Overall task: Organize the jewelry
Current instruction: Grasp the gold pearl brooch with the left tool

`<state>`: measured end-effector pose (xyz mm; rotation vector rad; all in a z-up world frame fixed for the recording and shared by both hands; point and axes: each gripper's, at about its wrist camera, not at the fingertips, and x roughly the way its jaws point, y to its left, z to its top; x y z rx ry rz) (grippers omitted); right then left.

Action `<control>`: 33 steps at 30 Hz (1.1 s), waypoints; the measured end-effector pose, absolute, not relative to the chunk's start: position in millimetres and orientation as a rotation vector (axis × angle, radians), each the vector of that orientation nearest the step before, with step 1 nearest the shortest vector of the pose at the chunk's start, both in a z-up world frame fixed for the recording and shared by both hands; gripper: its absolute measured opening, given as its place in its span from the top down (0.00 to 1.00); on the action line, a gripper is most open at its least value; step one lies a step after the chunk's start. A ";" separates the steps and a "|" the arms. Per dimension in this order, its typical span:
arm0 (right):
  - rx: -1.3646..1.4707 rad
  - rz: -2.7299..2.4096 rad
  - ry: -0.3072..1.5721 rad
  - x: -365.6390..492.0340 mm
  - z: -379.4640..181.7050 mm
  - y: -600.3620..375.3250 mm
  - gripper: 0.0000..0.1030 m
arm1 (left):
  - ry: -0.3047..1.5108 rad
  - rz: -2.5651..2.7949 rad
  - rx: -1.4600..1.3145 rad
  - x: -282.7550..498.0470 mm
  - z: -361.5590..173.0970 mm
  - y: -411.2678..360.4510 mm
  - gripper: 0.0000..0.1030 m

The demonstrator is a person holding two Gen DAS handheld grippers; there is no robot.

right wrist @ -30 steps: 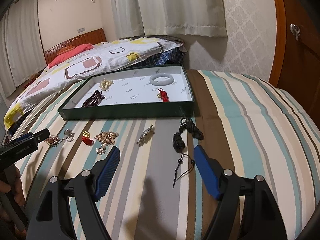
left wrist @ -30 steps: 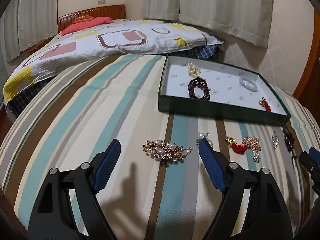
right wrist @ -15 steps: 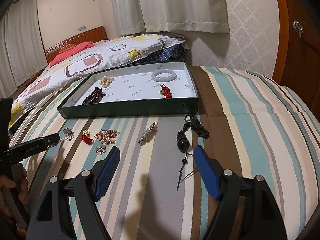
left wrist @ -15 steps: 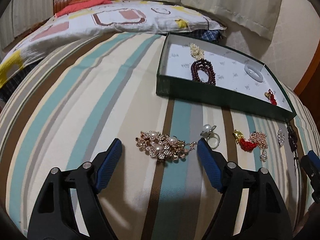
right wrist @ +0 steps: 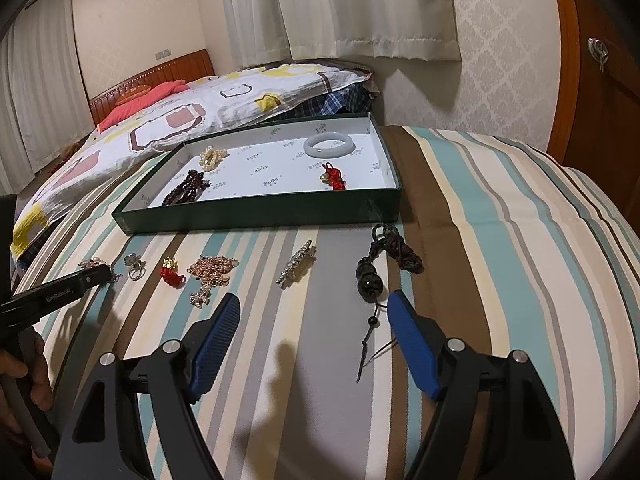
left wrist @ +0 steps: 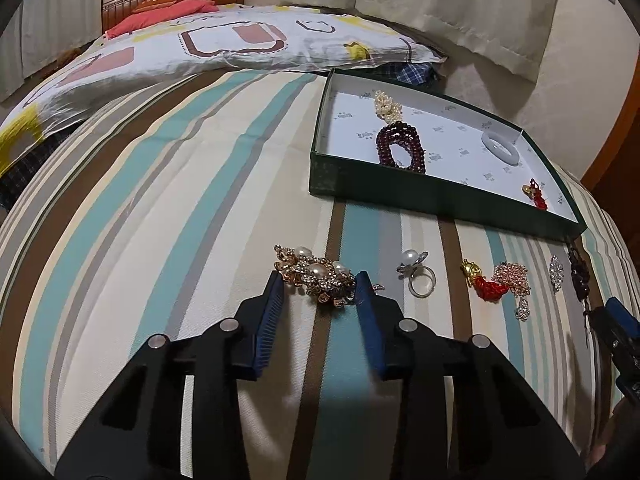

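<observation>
Gold and pearl, the brooch (left wrist: 316, 276) lies on the striped bedspread (left wrist: 160, 208), nearest of a row of loose pieces in front of the green tray (left wrist: 440, 196). The left gripper (left wrist: 320, 288) has just been closing its jaws around it; the blue pads (left wrist: 272, 300) now sit narrow at either end of the brooch, though I can't tell if both are pressing yet. To do this well, I'd say the pads should bite the solid metal body, not a dangling link, and stay clear of the cloth so no fold comes up with it. Then lift straight before carrying it to the tray.

The right gripper (right wrist: 314, 306) waits with fingers wide and empty, a black beaded cord (right wrist: 372, 276) just beside its right pad.

Only the left camera shows the brooch between the pads; from the right camera the left gripper's arm hides most of it. The right camera alone shows the cord's full length and a hand (right wrist: 24, 364) on the left gripper's handle.
</observation>
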<state>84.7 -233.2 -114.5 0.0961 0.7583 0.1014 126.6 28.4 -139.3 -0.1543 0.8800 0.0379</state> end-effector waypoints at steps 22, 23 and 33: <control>0.094 0.114 0.778 90.4 -114.8 -229.1 0.28 | 0.877 0.032 -0.229 125.0 -136.5 34.9 0.58; 0.096 0.115 0.780 91.1 -114.9 -229.3 0.28 | 0.872 0.039 -0.229 125.0 -135.4 34.9 0.54; 0.110 0.124 0.793 94.6 -117.4 -230.6 0.28 | 0.887 0.059 -0.224 150.9 -138.0 36.2 0.51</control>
